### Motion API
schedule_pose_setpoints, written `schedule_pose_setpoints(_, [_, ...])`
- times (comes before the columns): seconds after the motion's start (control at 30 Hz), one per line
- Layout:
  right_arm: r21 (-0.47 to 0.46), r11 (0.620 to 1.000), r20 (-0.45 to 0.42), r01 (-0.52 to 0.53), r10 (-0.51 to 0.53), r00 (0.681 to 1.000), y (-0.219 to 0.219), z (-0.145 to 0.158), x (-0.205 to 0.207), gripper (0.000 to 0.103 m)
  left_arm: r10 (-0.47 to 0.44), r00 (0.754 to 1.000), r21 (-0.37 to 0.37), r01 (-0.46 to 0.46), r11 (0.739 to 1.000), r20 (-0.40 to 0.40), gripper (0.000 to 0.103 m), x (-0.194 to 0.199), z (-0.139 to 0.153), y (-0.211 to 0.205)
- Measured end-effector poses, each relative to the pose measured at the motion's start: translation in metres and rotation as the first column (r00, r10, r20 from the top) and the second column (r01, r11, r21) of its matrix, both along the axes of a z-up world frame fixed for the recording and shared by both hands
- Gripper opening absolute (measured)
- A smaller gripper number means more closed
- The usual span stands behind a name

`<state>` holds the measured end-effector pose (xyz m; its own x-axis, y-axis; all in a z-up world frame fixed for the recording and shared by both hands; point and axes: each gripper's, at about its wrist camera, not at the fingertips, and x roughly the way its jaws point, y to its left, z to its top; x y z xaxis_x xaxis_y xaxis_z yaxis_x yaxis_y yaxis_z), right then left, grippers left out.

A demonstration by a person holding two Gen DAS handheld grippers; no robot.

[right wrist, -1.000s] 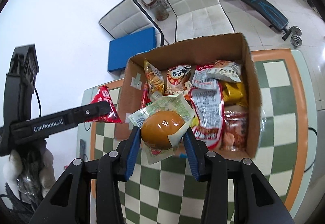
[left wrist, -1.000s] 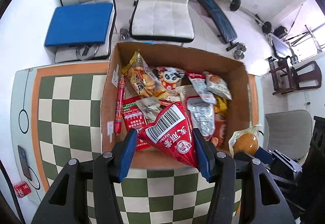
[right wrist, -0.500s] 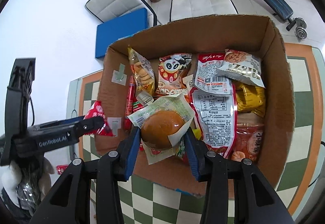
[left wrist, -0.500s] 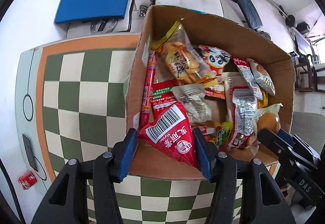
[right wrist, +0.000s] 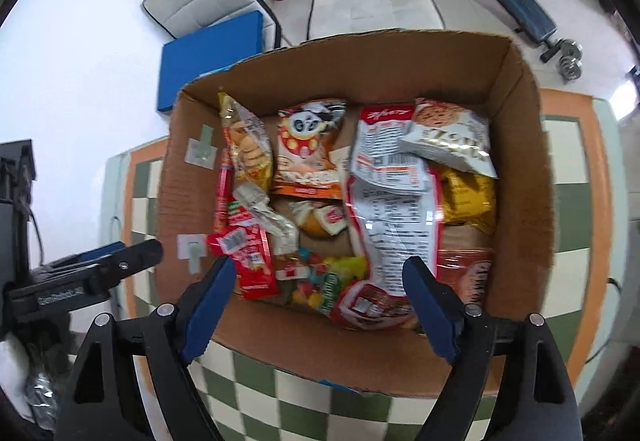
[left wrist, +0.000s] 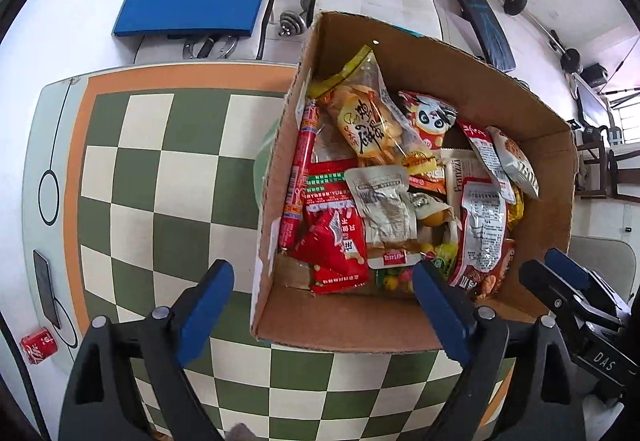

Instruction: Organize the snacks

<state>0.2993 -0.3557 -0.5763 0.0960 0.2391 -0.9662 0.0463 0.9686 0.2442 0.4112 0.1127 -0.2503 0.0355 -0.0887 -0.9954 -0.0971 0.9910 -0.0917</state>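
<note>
One cardboard box (left wrist: pixel 400 329) on the checkered bench (left wrist: pixel 152 193), near its right side, open at the top and filled with a loose heap of packaged snacks; contents, as far as they can be told apart:

- red sausage stick (left wrist: pixel 298 177), lying along the left wall of the box; judged firm and slick, likely to roll; best taken across its middle;
- red packet (left wrist: pixel 340 253), at the near left corner, crumpled film; judged light and soft; take by the flat body or a sealed edge;
- clear bag of biscuits (left wrist: pixel 368 121), leaning toward the far left; judged brittle inside; hold by the top seal, with little squeeze;
- panda packet (right wrist: pixel 312 145), far middle; puffed and probably crushable;
- silver pouch (left wrist: pixel 384 201), centre, lying over other items; judged slippery foil;
- long white-and-red bag (right wrist: pixel 396 209), right of centre, the largest piece on top; floppy, probably sags if taken at one end;
- cookie packet (right wrist: pixel 452 137), far right, resting on the long bag;
- yellow bag (right wrist: pixel 468 197), against the right wall, partly covered;
- fruit candy bag (right wrist: pixel 332 281), near the front wall, lumpy and partly buried.

Left gripper (left wrist: pixel 324 309): spread wide, holding nothing, over the near left part of the box. Right gripper (right wrist: pixel 316 305): spread wide, holding nothing, over the near wall; its view is somewhat blurred.

Risk, as a judgement: glossy film may slide between the pads; a hard pinch may break biscuits.
</note>
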Motion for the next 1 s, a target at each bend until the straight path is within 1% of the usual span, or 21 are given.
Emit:
schedule_pose_setpoints(0.07, [-0.034,0.999,0.007,0.001,-0.001,1.000,-0.002,0.003,-0.005,0.089,-0.011,1.000,0.009,0.010,1.000,0.008,0.091,-0.004,0.001,-0.004])
schedule_pose_setpoints(0.13, [-0.057,0.998,0.022,0.003,-0.002,1.000,-0.004,0.006,-0.009,0.093,-0.033,0.999,0.027,0.032,0.999,0.024,0.091,-0.012,0.003,-0.012])
schedule_pose_setpoints(0.23, [-0.143,0.990,0.040,0.006,-0.001,0.999,-0.009,0.007,-0.019,0.095,-0.050,0.998,0.037,0.049,0.998,0.046,0.092,-0.021,0.006,-0.021])
schedule_pose_setpoints(0.27, [-0.158,0.987,0.046,0.014,-0.007,0.999,-0.013,0.007,-0.023,0.095,-0.051,0.997,0.047,0.048,0.998,0.057,0.092,-0.025,0.007,-0.023])
schedule_pose_setpoints(0.5, [-0.178,0.982,0.043,0.060,-0.053,0.998,-0.030,0.003,-0.047,0.096,-0.026,0.996,0.012,0.026,1.000,0.082,0.092,-0.039,0.007,-0.032])
schedule_pose_setpoints(0.63, [-0.182,0.981,0.049,0.075,-0.067,0.997,-0.036,0.009,-0.058,0.097,-0.035,0.993,0.029,0.031,0.999,0.114,0.092,-0.048,0.013,-0.039])
schedule_pose_setpoints(0.87, [-0.190,0.978,0.096,0.086,-0.069,0.993,-0.039,0.033,-0.075,0.097,-0.050,0.978,0.052,0.040,0.998,0.201,0.092,-0.071,0.048,-0.050])
schedule_pose_setpoints(1.0, [-0.201,0.975,0.151,0.095,-0.065,0.986,-0.039,0.060,-0.095,0.097,-0.066,0.958,0.068,0.049,0.996,0.280,0.092,-0.096,0.080,-0.057])
